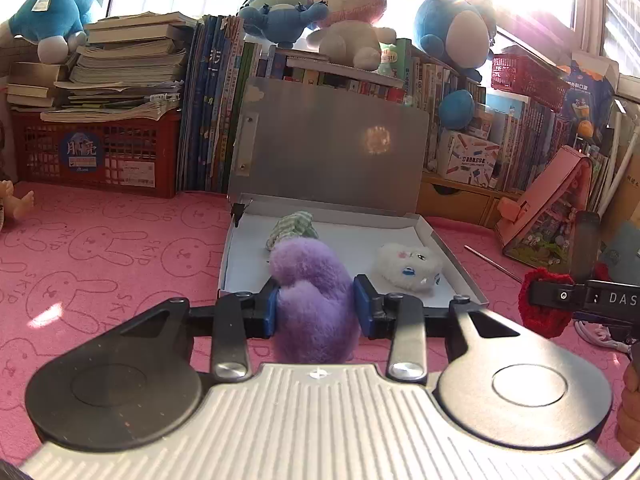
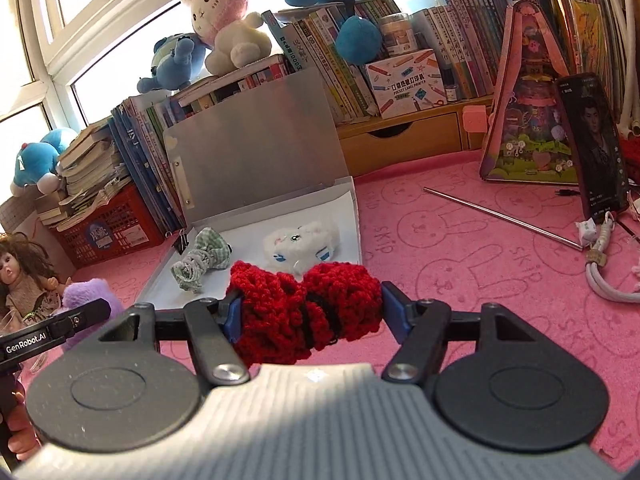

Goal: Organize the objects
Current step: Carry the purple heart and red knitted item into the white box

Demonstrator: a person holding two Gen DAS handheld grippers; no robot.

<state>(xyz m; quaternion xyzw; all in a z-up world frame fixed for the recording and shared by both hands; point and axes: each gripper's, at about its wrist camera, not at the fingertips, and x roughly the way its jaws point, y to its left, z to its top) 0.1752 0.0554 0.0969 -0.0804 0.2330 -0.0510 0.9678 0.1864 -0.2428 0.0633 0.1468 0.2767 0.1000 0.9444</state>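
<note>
My left gripper (image 1: 320, 306) is shut on a fluffy purple plush piece (image 1: 316, 300), held just in front of the open silver tin box (image 1: 448, 248). My right gripper (image 2: 312, 308) is shut on a red crocheted bow (image 2: 304, 308) with a black band round its middle, also at the box's near edge. Inside the box lie a green checked scrunchie (image 1: 292, 228) (image 2: 200, 260) and a white fluffy toy with a face (image 1: 408, 266) (image 2: 300, 244). The box lid (image 1: 332, 144) stands upright behind them. The red bow (image 1: 540, 308) shows at the right of the left wrist view.
Pink rabbit-print mat (image 2: 460, 248) covers the desk. Books, a red crate (image 1: 96, 152) and plush toys line the back. A doll (image 2: 24, 276) sits at far left. A metal rod (image 2: 500, 216), a pink playhouse (image 2: 532, 120), a phone (image 2: 592, 148) and a coiled cable (image 2: 600, 264) lie right.
</note>
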